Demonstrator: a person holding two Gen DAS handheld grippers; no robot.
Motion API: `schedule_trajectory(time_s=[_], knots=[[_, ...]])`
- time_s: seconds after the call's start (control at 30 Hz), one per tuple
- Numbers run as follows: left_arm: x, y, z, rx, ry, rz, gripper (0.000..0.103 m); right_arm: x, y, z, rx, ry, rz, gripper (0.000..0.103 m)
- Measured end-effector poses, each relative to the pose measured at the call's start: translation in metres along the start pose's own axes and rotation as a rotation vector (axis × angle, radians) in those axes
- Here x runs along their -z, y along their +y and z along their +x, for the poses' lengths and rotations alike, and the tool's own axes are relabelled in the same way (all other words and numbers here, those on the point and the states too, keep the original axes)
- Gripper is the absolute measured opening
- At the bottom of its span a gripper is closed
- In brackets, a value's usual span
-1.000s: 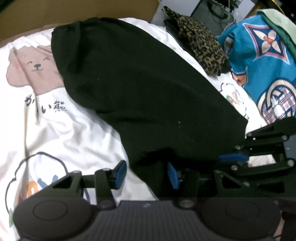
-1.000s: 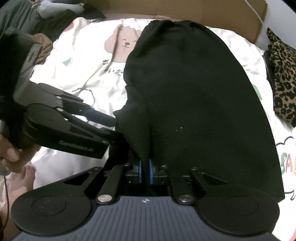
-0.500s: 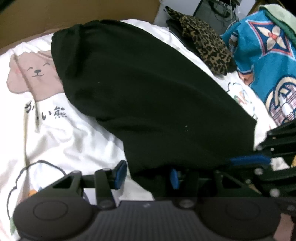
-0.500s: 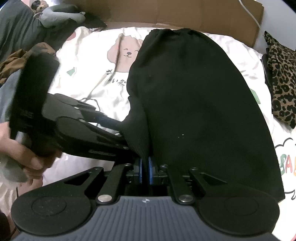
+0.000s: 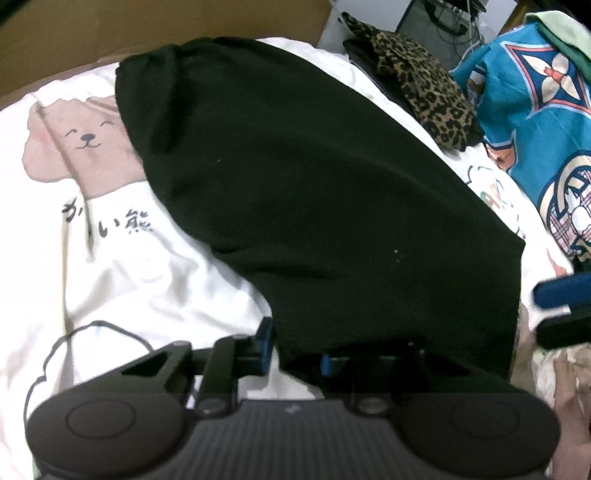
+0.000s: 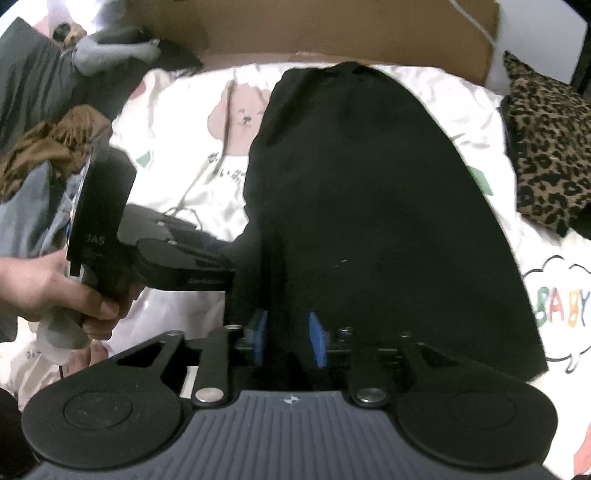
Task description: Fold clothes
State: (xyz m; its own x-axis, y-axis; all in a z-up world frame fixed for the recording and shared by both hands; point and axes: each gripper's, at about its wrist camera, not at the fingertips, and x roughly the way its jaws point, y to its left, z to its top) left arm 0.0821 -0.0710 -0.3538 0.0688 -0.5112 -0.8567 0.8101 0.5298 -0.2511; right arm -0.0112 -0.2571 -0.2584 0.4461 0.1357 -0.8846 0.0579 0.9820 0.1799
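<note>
The black garment (image 5: pixel 317 192) lies spread lengthwise on the bed's white cartoon sheet (image 5: pixel 92 258), its gathered end at the far side by the cardboard wall (image 6: pixel 332 29) and its wide near edge at both tools. No crease across it shows, so it could be laid flat for a fold or be resting after one; the pictures do not settle which.

The left gripper (image 5: pixel 293 349) has its fingers well apart, the near left corner of the cloth lying between them and over the right one; nothing is pinched. The right gripper (image 6: pixel 286 338) stands part open, its blue pads (image 6: pixel 316 339) on either side of a hanging ridge of fabric without pressing it, as far as I can judge. In the right wrist view, a hand (image 6: pixel 55 291) holds the left tool at the cloth's left edge.

To work this edge well, both fingers should take matching corners, biting all layers deep enough that the knit cannot slip. Keeping the edge taut between the two tools would stop the middle sagging and keep the sides square. The leopard-print cloth (image 6: pixel 546 147) on the right and the clothes pile (image 6: pixel 40 173) on the left lie clear of it.
</note>
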Motion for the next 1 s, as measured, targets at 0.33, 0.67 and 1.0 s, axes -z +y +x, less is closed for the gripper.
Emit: schedule_trajectory(time_s=[0.33, 0.67, 1.0], knots=[[0.011, -0.003, -0.013, -0.015, -0.004, 0.046, 0.008, 0.025, -0.109, 0.046, 0.285, 0.095, 0.131, 0.035], [0.024, 0.009, -0.031, -0.023, 0.018, 0.035, 0.007, 0.040, -0.144, 0.070, 0.354, 0.177, 0.142, 0.035], [0.036, 0.048, -0.055, -0.047, 0.037, -0.090, 0.000, 0.040, -0.140, 0.068, 0.361, 0.179, 0.133, 0.036]])
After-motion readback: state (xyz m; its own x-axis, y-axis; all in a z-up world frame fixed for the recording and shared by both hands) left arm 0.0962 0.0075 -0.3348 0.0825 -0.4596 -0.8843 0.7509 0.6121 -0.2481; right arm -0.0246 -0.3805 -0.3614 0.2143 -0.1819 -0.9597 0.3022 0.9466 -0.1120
